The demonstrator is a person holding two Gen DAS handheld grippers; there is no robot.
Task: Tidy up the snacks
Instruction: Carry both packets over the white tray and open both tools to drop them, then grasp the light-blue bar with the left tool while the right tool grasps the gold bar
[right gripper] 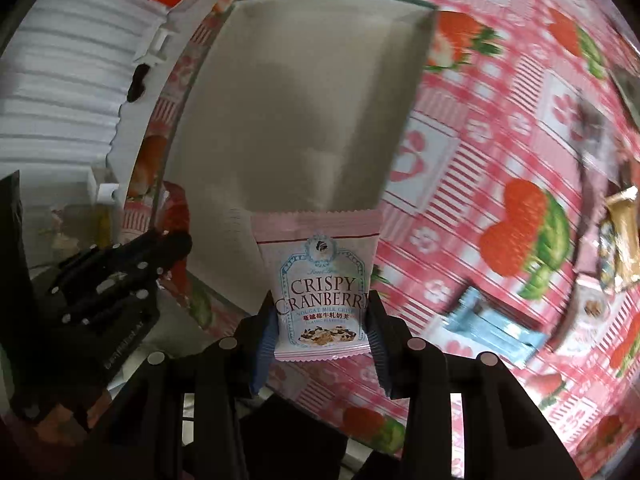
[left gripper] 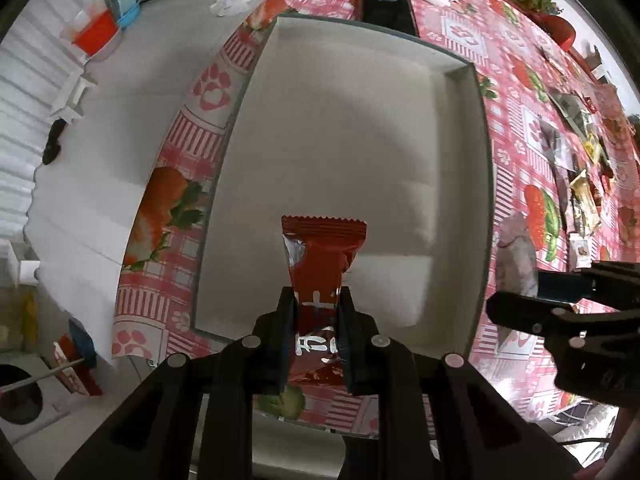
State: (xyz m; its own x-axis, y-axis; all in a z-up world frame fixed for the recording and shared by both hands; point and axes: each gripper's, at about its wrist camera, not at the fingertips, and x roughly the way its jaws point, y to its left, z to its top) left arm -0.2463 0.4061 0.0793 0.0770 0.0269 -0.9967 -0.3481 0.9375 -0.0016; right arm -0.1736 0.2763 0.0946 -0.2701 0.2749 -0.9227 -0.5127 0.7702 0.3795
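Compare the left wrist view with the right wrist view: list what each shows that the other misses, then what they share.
Only the left wrist view: the black phone beyond the tray. Only the right wrist view: a light blue packet on the tablecloth. Both: the empty grey tray, the red snack packet in the left tool and the pink Crispy Cranberry packet in the right tool.

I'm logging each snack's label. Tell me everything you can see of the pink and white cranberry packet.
The pink and white plastic cranberry packet is a small flat pouch with crimped ends, printed "CRISPY CRANBERRY", a blue ornate frame and a nougat picture. It is sealed, label facing the camera, pinched at both sides by the right tongs, above the grey tray's edge.
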